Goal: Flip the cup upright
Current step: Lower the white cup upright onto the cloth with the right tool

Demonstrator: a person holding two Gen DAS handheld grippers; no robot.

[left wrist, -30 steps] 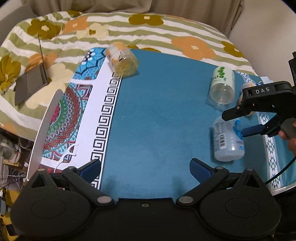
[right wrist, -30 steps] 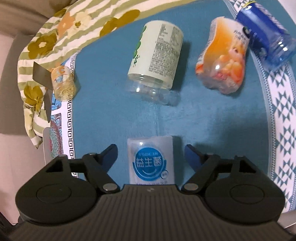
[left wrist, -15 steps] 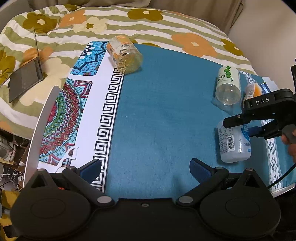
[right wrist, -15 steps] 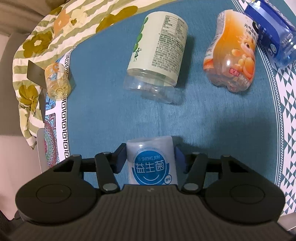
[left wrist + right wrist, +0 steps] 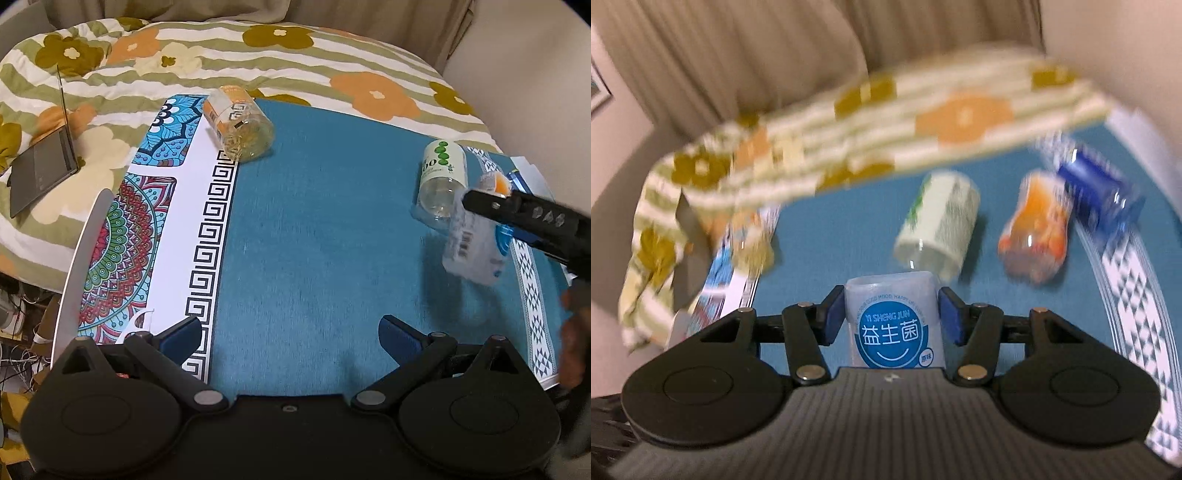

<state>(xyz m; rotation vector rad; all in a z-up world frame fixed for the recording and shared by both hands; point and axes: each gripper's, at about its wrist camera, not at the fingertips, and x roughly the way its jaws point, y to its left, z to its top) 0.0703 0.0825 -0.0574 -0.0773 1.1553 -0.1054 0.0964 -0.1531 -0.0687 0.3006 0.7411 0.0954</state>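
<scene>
My right gripper [image 5: 891, 315] is shut on a white cup with a blue round label [image 5: 892, 325], its blue pads pressing both sides. In the left wrist view this cup [image 5: 474, 245] is blurred, tilted and lifted off the blue mat [image 5: 325, 240], with the right gripper [image 5: 517, 218] over it at the far right. My left gripper [image 5: 291, 338] is open and empty above the mat's near edge.
A green-labelled clear cup [image 5: 441, 177] lies on its side beside the held cup. An orange cup [image 5: 1036, 236] and a blue cup [image 5: 1099, 192] lie to its right. An orange-labelled jar [image 5: 240, 123] lies at the mat's far left. A laptop [image 5: 40, 170] rests on the floral bedding.
My right gripper closed on the white cup, lifted it off the mat and tilted upward; its view is now motion-blurred. The left gripper stayed open and shifted only slightly.
</scene>
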